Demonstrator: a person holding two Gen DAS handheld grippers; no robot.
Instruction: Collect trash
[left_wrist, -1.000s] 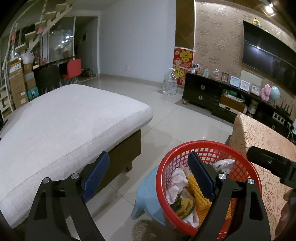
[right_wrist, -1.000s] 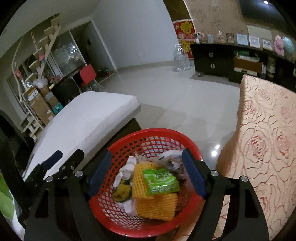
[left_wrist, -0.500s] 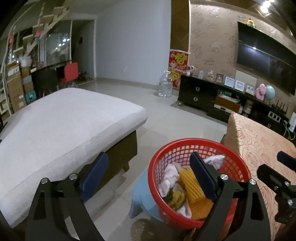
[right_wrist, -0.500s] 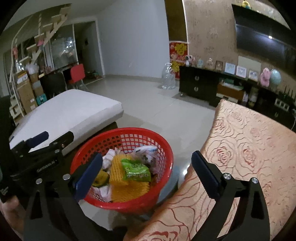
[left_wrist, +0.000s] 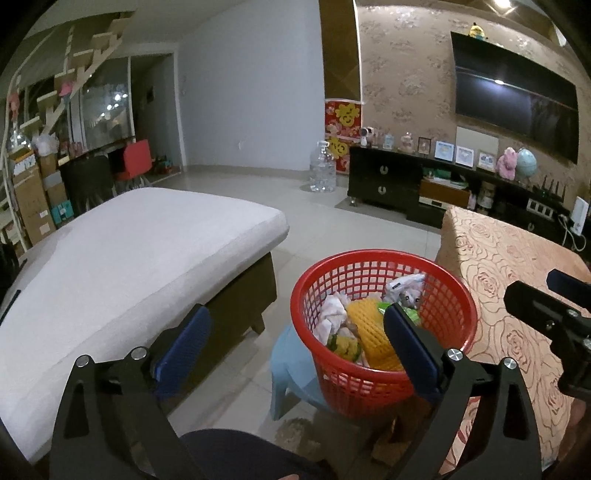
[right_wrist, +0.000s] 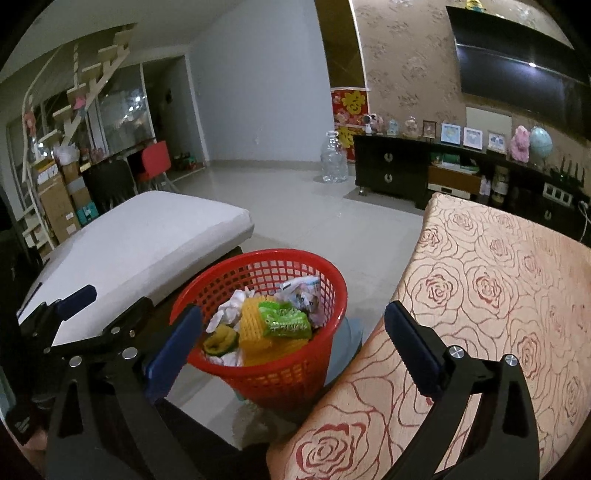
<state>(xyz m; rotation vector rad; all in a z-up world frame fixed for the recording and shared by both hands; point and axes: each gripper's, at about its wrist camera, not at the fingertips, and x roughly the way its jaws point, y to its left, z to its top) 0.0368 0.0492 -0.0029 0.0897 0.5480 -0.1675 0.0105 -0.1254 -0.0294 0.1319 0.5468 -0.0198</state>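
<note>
A: What is the red basket (left_wrist: 382, 373) made of, and what is in it?

B: Round plastic lattice, wider at the rim than at the base; inside lie crumpled white tissue (right_wrist: 232, 309), a yellow foam net sleeve (right_wrist: 252, 325) with a ribbed mesh texture, a shiny green snack packet (right_wrist: 283, 320) on top of that sleeve, a printed white wrapper (right_wrist: 303, 291) at the basket's far side, and something green-and-yellow at its near side, possibly a peel; the view is too small to be sure.

A: What does the basket stand on?

B: A pale blue plastic stool (left_wrist: 291, 373) on glossy floor tiles; to the basket's left is a flat padded bench with a white woven cover (left_wrist: 122, 258), to its right a surface under a beige cloth with red rose outlines (right_wrist: 491, 302).

A: And the claws?

B: The left gripper (left_wrist: 293, 332) is spreading its 2 blue-padded fingers, nothing between them; the right gripper (right_wrist: 291, 332) gapes wide and empty, its right finger over the rose cloth; both hover on the basket's near side.
</note>
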